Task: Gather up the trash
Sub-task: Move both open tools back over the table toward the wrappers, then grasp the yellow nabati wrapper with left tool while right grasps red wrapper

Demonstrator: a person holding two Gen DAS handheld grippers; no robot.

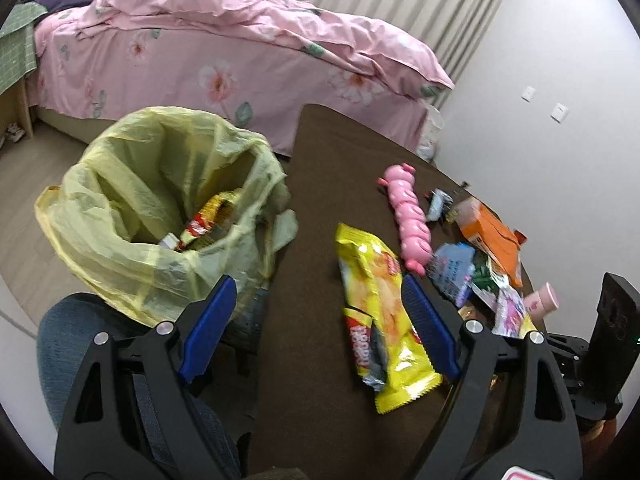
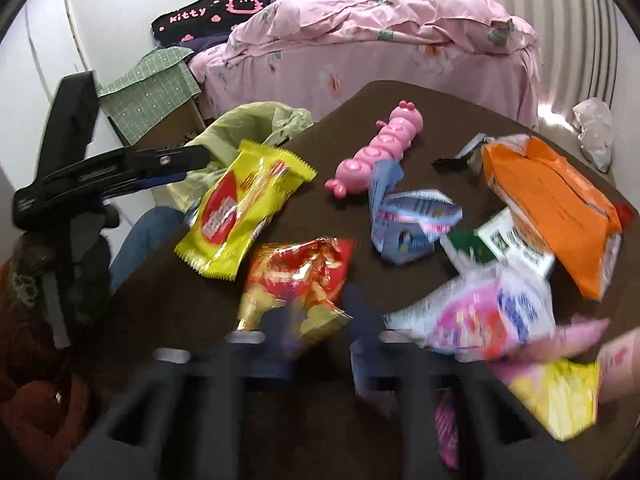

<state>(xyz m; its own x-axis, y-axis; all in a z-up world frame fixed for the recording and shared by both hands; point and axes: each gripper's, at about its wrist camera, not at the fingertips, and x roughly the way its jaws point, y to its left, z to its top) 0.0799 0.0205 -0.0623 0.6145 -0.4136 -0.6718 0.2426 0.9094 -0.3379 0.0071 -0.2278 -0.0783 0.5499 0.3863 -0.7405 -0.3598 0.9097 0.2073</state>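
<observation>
On the brown table (image 1: pixel 320 184) lies a yellow snack bag (image 1: pixel 380 312), just inside my left gripper's right finger. My left gripper (image 1: pixel 318 280) stands open above the table's left edge, holding nothing. Left of it is a bin lined with a yellow bag (image 1: pixel 160 208), with wrappers inside. In the right wrist view my right gripper (image 2: pixel 320 316) is blurred. Its fingers sit close together on the near end of a red and yellow snack bag (image 2: pixel 296 276). The yellow snack bag (image 2: pixel 240 216) lies beyond, and my left gripper (image 2: pixel 196 165) hangs by the bin (image 2: pixel 240 128).
A pink caterpillar toy (image 2: pixel 380 148), an orange pack (image 2: pixel 552 208), a blue wrapper (image 2: pixel 408 216), a pink-white wrapper (image 2: pixel 480 312) and a green-white box (image 2: pixel 504 240) crowd the table's right side. A bed with pink covers (image 1: pixel 240 60) stands behind. A blue chair (image 1: pixel 64 344) is below the bin.
</observation>
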